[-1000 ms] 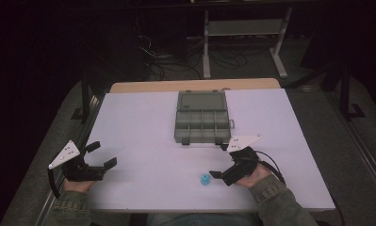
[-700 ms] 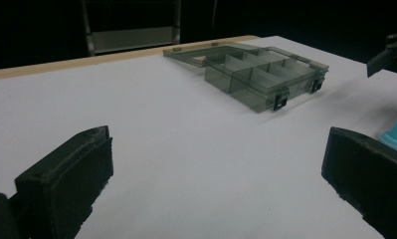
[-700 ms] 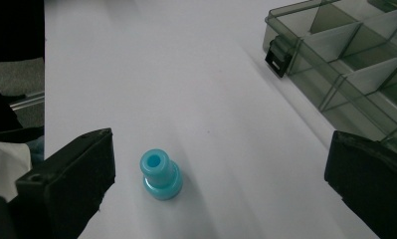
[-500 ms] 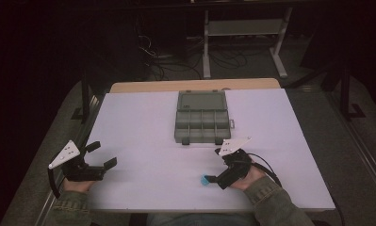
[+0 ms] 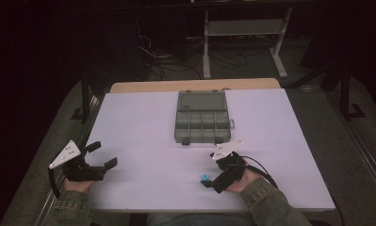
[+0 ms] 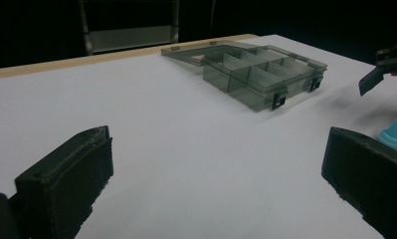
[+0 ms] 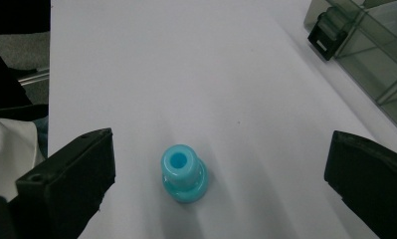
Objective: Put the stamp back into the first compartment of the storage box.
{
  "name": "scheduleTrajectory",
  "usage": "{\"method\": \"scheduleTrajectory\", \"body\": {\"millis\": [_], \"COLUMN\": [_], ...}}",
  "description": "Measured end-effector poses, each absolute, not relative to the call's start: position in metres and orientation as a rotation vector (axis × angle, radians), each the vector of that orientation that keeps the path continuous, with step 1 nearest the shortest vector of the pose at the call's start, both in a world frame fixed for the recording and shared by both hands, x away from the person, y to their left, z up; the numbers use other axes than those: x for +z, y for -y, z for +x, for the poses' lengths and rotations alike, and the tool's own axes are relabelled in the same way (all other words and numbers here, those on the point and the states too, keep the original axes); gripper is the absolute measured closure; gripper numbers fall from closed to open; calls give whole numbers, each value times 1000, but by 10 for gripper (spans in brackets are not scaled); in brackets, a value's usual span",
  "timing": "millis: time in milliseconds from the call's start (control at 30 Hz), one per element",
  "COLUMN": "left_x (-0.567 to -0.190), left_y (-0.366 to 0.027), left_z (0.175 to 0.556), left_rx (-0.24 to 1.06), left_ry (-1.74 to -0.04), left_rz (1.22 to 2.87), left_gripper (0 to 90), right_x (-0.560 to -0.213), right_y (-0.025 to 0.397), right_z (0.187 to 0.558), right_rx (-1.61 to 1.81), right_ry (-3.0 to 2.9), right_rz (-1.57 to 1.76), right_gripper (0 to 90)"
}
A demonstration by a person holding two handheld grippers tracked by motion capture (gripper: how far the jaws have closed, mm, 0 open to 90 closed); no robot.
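Note:
A small light-blue spool-shaped piece (image 7: pixel 182 173) stands on the white table, between the wide-apart jaws of my right gripper (image 7: pixel 221 149) and touching neither. From above, the blue piece (image 5: pixel 204 177) sits just left of the right gripper (image 5: pixel 209 170), near the front edge. A grey see-through compartment box (image 5: pixel 202 123) lies in the middle with its lid flat open behind it. My left gripper (image 5: pixel 103 154) rests open at the front left, holding nothing. The left gripper view looks between its open jaws (image 6: pixel 216 149) at the box (image 6: pixel 258 69) and the blue piece (image 6: pixel 396 133).
The white tabletop (image 5: pixel 143 132) stretches bare between the two grippers and the box. A wooden edge (image 5: pixel 195 84) runs along the far side. Beyond it stand a metal rack (image 5: pixel 244 28) and cables on a dark floor.
My right gripper has moved left and slightly nearer, so the blue piece now lies between its open jaws. The left gripper and the box stayed put.

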State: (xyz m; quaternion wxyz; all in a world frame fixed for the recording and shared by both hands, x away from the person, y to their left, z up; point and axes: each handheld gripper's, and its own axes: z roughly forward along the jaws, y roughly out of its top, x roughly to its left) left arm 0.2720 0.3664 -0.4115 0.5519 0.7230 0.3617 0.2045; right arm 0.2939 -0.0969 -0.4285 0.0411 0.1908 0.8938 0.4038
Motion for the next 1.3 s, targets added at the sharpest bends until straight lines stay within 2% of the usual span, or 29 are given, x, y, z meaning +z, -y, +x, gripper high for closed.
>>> {"method": "scheduleTrajectory", "body": {"millis": [167,267,367,567,833,1067,1300], "left_x": [-412,-412,-412,-412,-412,-411,-411], "left_y": [-366,-366,-366,-366,-367,-366,-367], "left_z": [272,272,272,272,272,272,272], "left_rx": [482,482,482,483,483,485,487], "left_ry": [-857,-858,-859,-856,-855,-857,-856], "left_rz": [1710,1705,1706,1710,1711,1710,1712], "left_gripper": [0,0,0,0,0,0,0], "right_x": [-430,-431,-432,-431,-433,-432,-429], "right_y": [94,93,93,93,94,94,98], "right_z": [294,294,294,294,295,295,298], "right_rx": [1233,1234,1241,1255,1244,1244,1279], "right_ry": [-2755,-2773,-2789,-2823,-2840,-2866,-2864], "right_rz": [549,536,528,513,498,506,543], "right_gripper": [36,91,157,353,518,699,719]}}
